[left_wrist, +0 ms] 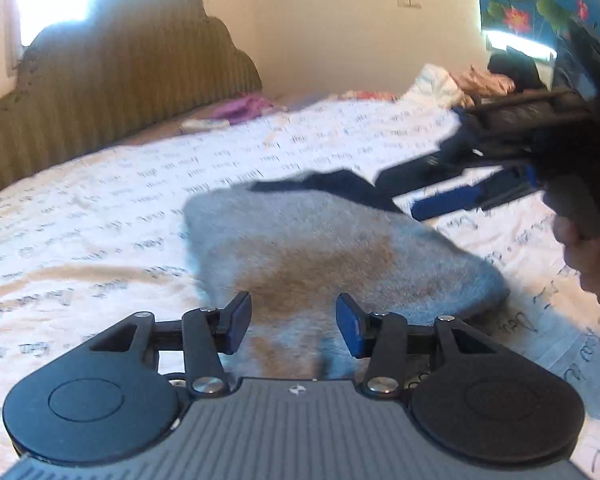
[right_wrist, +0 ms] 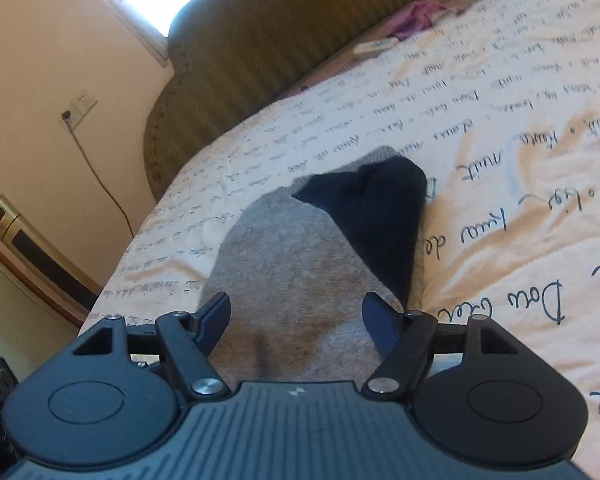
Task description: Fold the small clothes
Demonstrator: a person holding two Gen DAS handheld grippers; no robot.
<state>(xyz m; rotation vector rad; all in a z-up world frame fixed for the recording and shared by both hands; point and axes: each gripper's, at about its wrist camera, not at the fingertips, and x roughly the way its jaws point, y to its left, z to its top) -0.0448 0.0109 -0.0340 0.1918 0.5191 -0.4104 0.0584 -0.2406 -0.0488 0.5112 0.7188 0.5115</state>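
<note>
A grey sock [left_wrist: 320, 256] with a dark navy toe or cuff [left_wrist: 340, 188] lies flat on the bedspread [left_wrist: 100, 216]. My left gripper [left_wrist: 294, 324] is open, its fingers hovering over the sock's near end. The right gripper [left_wrist: 404, 196] shows in the left wrist view at the right, open, its blue fingers near the sock's navy end. In the right wrist view the right gripper [right_wrist: 296, 322] is open over the grey sock [right_wrist: 284, 264], with the navy part [right_wrist: 372, 216] just ahead. Neither gripper holds anything.
The bed has a white cover with handwritten script and an olive padded headboard [left_wrist: 112, 92]. A purple garment [left_wrist: 244, 106] and a white remote [left_wrist: 204, 125] lie near the headboard. A pile of clothes [left_wrist: 472, 84] sits at the far right. A wall socket with a cable [right_wrist: 78, 112] is left of the bed.
</note>
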